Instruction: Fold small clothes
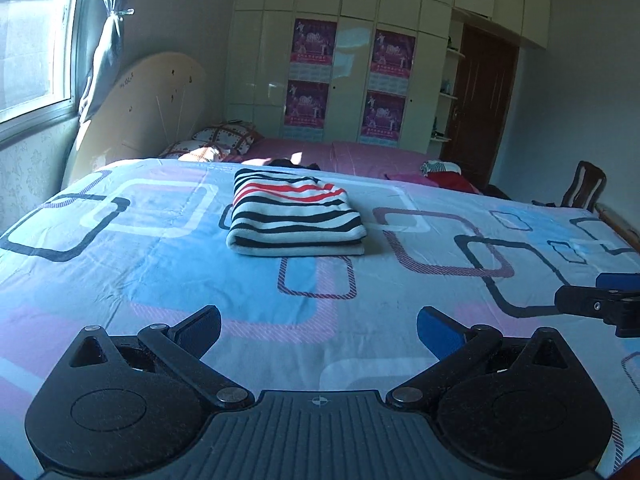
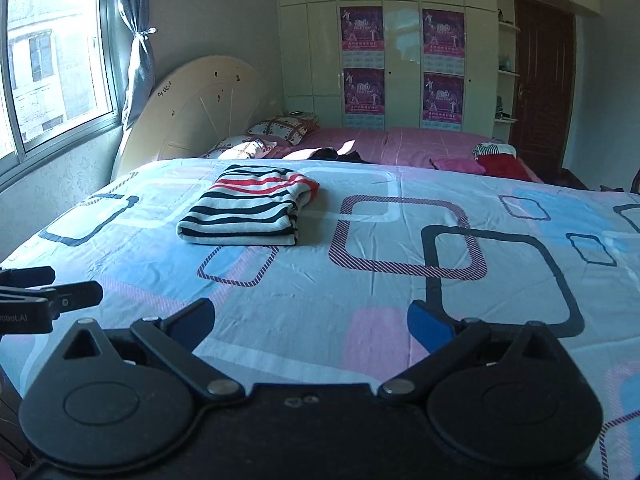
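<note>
Both grippers hover low over the sheet, jaws spread wide, holding nothing.

Left gripper (image 1: 319,328) and right gripper (image 2: 310,322) sit side by side, well short of the folded striped top (image 1: 294,216), which lies flat on the patterned sheet (image 1: 160,272). Bare sheet surrounds the top on every side; its near folded edge faces the grippers, and the sheet's far edge lies just beyond it, before the pink bedding (image 1: 360,154).

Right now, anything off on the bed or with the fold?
Nothing stands out. The striped top lies folded flat on the sheet, edges roughly square. Both grippers, left and right, are open, empty and clear of it. Loose clothes sit piled at the far end of the bed, not yet folded.
</note>
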The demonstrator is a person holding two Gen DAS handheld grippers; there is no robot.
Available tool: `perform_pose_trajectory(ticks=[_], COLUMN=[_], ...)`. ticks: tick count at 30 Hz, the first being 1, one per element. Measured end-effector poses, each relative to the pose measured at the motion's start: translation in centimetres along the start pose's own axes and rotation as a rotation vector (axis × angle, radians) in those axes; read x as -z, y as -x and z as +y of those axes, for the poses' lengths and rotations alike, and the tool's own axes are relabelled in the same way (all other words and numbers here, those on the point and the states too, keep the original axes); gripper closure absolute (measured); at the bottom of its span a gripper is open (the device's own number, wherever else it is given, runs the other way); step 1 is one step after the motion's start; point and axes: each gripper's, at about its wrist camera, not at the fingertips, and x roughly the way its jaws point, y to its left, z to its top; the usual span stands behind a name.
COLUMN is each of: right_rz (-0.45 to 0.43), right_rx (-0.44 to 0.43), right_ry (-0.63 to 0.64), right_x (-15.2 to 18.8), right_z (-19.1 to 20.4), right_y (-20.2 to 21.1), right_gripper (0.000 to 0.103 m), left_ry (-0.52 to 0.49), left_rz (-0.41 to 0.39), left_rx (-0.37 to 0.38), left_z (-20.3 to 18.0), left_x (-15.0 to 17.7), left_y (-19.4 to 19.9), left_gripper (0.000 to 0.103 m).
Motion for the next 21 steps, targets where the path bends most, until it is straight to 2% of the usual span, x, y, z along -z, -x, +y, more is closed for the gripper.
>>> perform_pose_trajectory(ticks=[4, 9, 15, 21], right_rz=[-0.025, -0.073, -0.127, -0.137], right_rx=[0.001, 0.002, 0.026, 0.038], right_ry=[-0.020, -0.013, 0.003, -0.009], right_x=[0.9, 0.8, -0.4, -0.8], right_z=[0.5, 1.4, 1.8, 1.1], right_y=[3.5, 5.2, 6.5, 6.7], right_gripper=[0.000, 0.000, 0.000, 0.000], left_ry=[-0.007, -0.034, -0.013, -0.031], left_rz=[-0.029, -0.098, -0.139, -0.155], left_rx=[-0.015, -0.013, 0.004, 0.016], left_z=[-0.6, -1.2, -1.4, -2.5], left_x=[0.5, -0.7, -2.1, -2.5], left_y=[4.3, 7.7, 8.4, 8.4], left_gripper=[0.000, 0.000, 0.000, 0.000])
